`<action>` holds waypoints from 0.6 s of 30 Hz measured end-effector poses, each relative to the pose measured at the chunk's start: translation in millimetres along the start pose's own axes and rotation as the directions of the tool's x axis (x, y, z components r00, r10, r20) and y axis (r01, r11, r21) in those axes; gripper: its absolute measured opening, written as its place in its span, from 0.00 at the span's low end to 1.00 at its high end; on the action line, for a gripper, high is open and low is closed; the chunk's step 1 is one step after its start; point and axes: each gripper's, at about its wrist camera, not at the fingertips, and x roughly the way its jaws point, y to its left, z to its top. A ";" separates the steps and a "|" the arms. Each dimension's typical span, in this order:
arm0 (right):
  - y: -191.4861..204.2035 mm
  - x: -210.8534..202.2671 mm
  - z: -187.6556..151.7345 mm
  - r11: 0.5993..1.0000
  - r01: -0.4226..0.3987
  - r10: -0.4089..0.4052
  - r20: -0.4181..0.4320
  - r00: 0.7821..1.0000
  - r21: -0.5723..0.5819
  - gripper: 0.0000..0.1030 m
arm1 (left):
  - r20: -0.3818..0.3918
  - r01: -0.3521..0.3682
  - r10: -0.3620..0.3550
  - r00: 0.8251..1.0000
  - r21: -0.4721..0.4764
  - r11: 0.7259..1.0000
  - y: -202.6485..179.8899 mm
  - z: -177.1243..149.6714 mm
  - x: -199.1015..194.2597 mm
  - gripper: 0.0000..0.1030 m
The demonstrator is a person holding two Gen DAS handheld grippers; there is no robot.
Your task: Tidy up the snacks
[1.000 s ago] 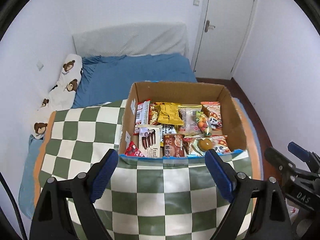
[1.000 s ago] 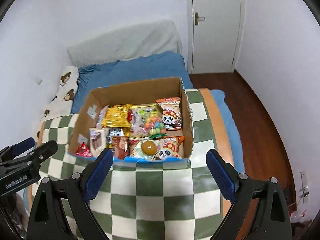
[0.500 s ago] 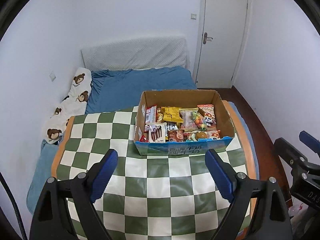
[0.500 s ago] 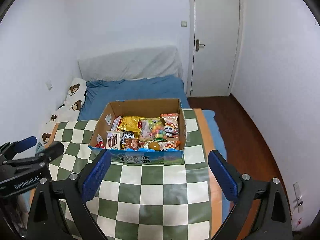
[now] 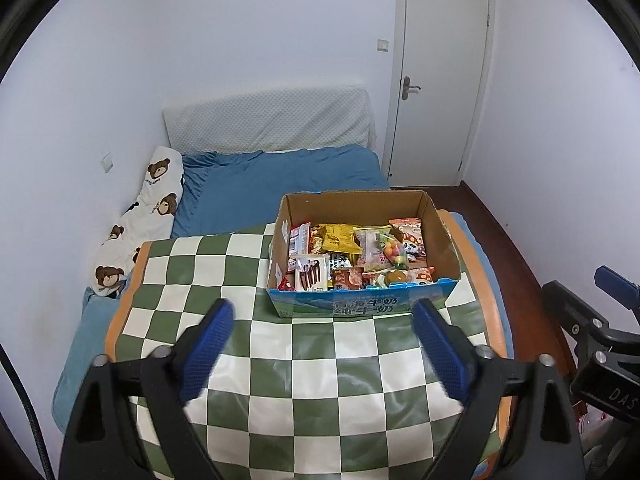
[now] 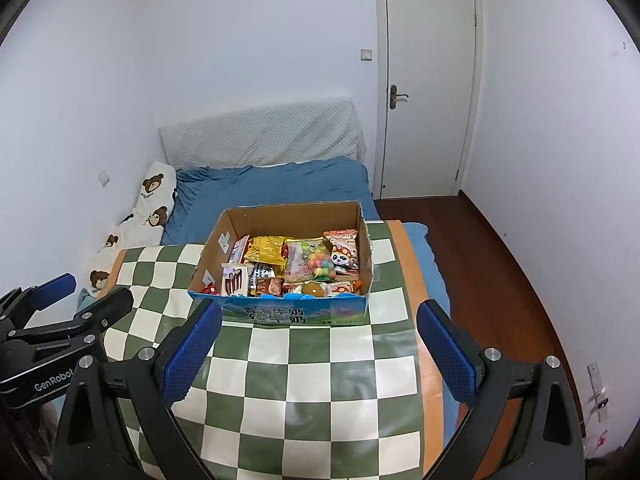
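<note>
Cardboard box (image 5: 360, 300) is set on checkered cloth (image 5: 312, 372) | snacks (image 5: 352, 256) are packed inside; none outside | left gripper (image 5: 320, 344), right gripper (image 6: 316, 348) are held wide apart, empty, short of box | task judged nearly done

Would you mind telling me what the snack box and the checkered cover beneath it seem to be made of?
The snack box looks like corrugated cardboard: matte brown inner walls, printed blue outer face. The checkered cover seems to be coated cloth or vinyl, judging by its soft sheen and smooth drape, though the exact material is unclear.
</note>
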 end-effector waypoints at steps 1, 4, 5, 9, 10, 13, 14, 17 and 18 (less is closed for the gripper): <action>-1.0 0.9 0.3 1.000 0.004 -0.004 -0.001 1.000 0.002 0.99 | 0.004 0.001 -0.001 1.000 -0.002 1.000 0.2 1.1 2.0 1.00; -2.6 7.0 2.0 1.000 0.023 -0.023 0.003 1.000 0.003 0.99 | 0.017 -0.006 0.007 1.000 -0.007 1.000 -0.5 5.7 8.3 1.00; -3.2 9.5 3.2 1.000 0.030 -0.030 0.006 1.000 0.003 0.99 | 0.023 -0.012 0.012 1.000 -0.008 1.000 -0.5 7.4 11.1 1.00; -7.0 26.3 10.3 0.998 0.055 -0.055 0.012 0.998 0.012 0.99 | 0.028 -0.029 0.029 0.999 -0.016 0.999 1.0 15.5 27.3 1.00; -7.5 29.4 11.8 0.998 0.062 -0.062 0.014 0.998 0.015 0.99 | 0.028 -0.033 0.033 0.999 -0.018 0.999 1.8 17.4 31.6 1.00; -9.1 44.0 17.9 0.997 0.080 -0.080 0.015 0.997 0.018 0.99 | 0.023 -0.043 0.043 0.999 -0.019 0.999 2.0 22.9 45.5 1.00; -9.4 50.4 20.0 0.996 0.085 -0.086 0.015 0.996 0.020 0.99 | 0.013 -0.049 0.049 0.999 -0.019 0.999 1.7 25.2 52.4 1.00; -10.9 67.6 23.7 0.995 0.096 -0.096 0.005 0.995 0.028 0.99 | -0.014 -0.055 0.055 0.998 -0.025 0.998 2.3 29.7 70.8 1.00; -10.8 73.6 24.7 0.995 0.100 -0.100 -0.004 0.995 0.029 0.99 | -0.024 -0.056 0.055 0.998 -0.026 0.998 2.2 30.2 76.1 1.00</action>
